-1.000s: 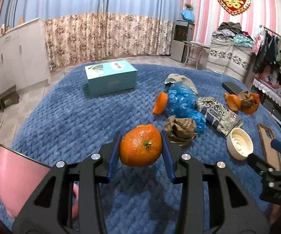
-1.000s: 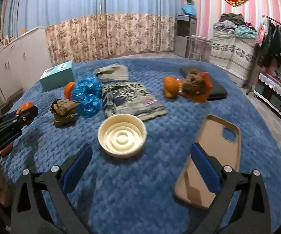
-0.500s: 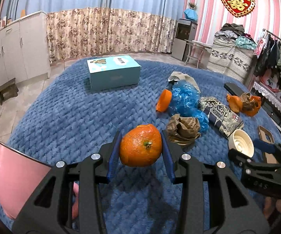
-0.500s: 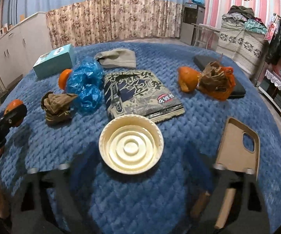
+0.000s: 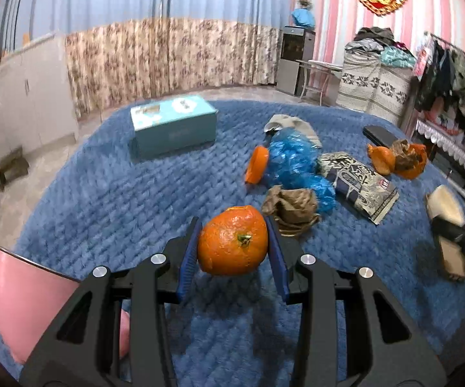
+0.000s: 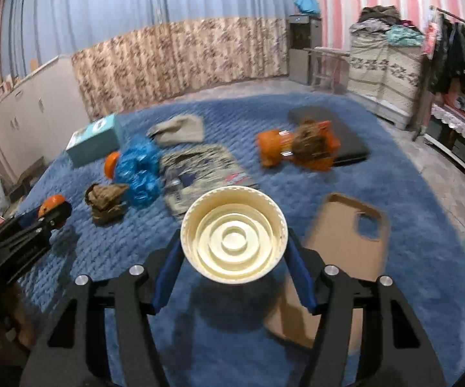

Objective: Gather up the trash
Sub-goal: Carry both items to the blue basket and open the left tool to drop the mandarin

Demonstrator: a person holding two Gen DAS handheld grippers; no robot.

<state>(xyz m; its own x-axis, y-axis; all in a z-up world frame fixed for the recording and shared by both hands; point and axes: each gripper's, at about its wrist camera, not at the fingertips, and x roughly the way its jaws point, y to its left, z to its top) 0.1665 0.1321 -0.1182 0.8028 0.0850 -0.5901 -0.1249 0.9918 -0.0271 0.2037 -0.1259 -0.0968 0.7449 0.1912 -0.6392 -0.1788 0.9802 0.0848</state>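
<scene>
The left gripper point(image 5: 232, 251) pinches a round orange tangerine peel point(image 5: 233, 245) above the blue knitted blanket point(image 5: 135, 193); the right gripper point(image 6: 234, 258) is closing on a cream ribbed plastic lid point(image 6: 234, 233), lifted clear so both scraps can go to a bin

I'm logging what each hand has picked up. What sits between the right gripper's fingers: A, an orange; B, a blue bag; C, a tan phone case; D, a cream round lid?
D: in the right wrist view the cream lid sits between the closing jaws of the right gripper, lifted off the blue blanket.
</scene>
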